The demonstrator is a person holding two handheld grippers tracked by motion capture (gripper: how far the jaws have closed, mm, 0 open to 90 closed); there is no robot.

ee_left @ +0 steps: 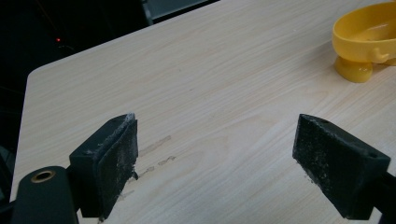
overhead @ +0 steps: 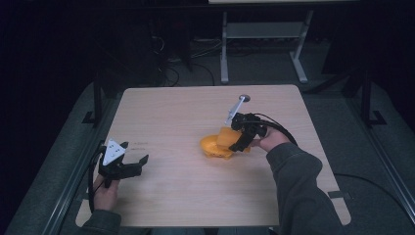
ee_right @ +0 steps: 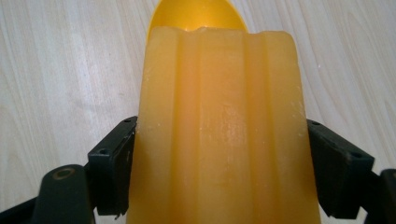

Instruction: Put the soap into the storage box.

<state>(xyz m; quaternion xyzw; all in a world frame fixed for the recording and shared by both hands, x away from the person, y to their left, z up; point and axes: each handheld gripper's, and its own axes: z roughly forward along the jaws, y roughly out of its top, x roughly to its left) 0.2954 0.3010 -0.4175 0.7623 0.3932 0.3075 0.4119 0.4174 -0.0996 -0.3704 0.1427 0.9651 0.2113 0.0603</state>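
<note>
1. Between my right gripper [ee_right: 219,163]'s jaws sits a pale orange, ridged translucent block [ee_right: 219,130]; the jaws press its two sides, clamped on it.
2. I see three shallow lengthwise grooves down its face, with a slightly frosted, waxy surface.
3. From the high view, the block [overhead: 226,138] tilts over a yellow plastic footed bowl [overhead: 211,147] near the middle of the light wooden table [overhead: 186,112], its far end over the bowl's hollow.
4. My left gripper [overhead: 133,164] rests at the table's left edge, jaws spread wide, holding nothing.
</note>
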